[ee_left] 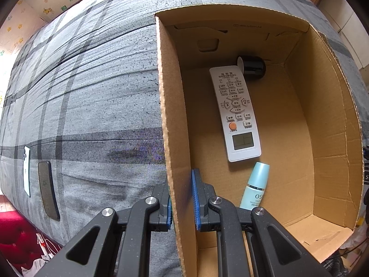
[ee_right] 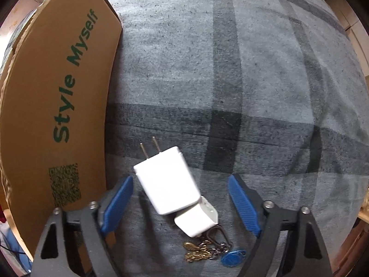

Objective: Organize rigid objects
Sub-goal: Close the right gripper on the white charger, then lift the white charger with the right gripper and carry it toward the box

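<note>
Blue-padded fingers of the left gripper (ee_left: 182, 198) are pinched on the left wall of the box (ee_left: 170, 120), one pad outside, one inside. The box is open-topped brown cardboard, set on a grey plaid cover (ee_left: 92, 87).

Inside the box, nearest the gripper, a pale blue bottle (ee_left: 254, 187) is seen lying on the floor. Beyond it a white remote (ee_left: 235, 113) lies face up, display end near, its far end beside a black cap-like thing (ee_left: 253, 67) by the far wall. Whether the two touch cannot be told.

Left of the box, well apart from it, two phones are laid side by side on the cover: a dark one (ee_left: 48, 189) and a white one (ee_left: 27, 170).

In the right wrist view, the right gripper (ee_right: 180, 205) is pointed down at the cover, its fingers spread, neither pad touching anything. Between them a white charger (ee_right: 167, 180) lies tilted, prongs to the far left. At its near end a smaller white block (ee_right: 196, 219) is found, and nearer still a key ring with brass keys (ee_right: 198, 252) and a blue tag (ee_right: 233, 257). The box's outer wall (ee_right: 57, 106), printed "Style Myself", stands at left, near the charger but apart.
</note>
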Available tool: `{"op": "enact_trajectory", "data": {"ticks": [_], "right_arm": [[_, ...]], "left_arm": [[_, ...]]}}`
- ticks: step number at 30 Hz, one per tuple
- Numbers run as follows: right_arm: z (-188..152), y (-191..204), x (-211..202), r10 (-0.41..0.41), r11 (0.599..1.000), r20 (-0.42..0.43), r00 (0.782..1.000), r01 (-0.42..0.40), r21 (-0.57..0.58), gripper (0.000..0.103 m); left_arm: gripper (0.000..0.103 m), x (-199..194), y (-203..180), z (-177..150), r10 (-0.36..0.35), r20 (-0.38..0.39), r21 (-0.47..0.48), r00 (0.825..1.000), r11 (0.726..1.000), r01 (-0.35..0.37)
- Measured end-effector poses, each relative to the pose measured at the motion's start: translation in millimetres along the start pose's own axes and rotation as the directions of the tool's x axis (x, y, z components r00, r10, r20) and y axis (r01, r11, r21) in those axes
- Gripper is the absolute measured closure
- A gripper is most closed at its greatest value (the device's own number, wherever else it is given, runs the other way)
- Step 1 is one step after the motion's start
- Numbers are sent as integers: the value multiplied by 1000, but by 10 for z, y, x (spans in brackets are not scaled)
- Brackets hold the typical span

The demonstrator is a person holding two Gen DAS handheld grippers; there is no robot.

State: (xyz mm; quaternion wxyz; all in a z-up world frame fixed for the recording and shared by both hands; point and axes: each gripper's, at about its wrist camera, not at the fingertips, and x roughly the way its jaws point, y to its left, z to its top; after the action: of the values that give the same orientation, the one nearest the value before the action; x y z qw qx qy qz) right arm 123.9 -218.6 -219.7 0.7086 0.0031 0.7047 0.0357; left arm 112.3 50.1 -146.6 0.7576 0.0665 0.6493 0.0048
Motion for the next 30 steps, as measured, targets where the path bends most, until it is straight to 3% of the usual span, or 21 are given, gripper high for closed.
{"op": "enact_trajectory", "data": {"ticks": [2, 6, 30], "right_arm": [[-11, 22, 22, 15, 1000, -14, 1000, -15, -4, 51], [24, 142, 11, -25, 999, -16, 1000, 24, -36, 52], [150, 57, -541, -34, 999, 47, 998, 34, 19, 56]], "left_arm": [[89, 0, 0, -1, -1, 0, -1, 1000, 1000, 1], [89, 5, 6, -1, -1, -2, -4, 1000, 1000, 1], [89, 1, 34, 5, -15, -3, -5, 1000, 1000, 15]]}}
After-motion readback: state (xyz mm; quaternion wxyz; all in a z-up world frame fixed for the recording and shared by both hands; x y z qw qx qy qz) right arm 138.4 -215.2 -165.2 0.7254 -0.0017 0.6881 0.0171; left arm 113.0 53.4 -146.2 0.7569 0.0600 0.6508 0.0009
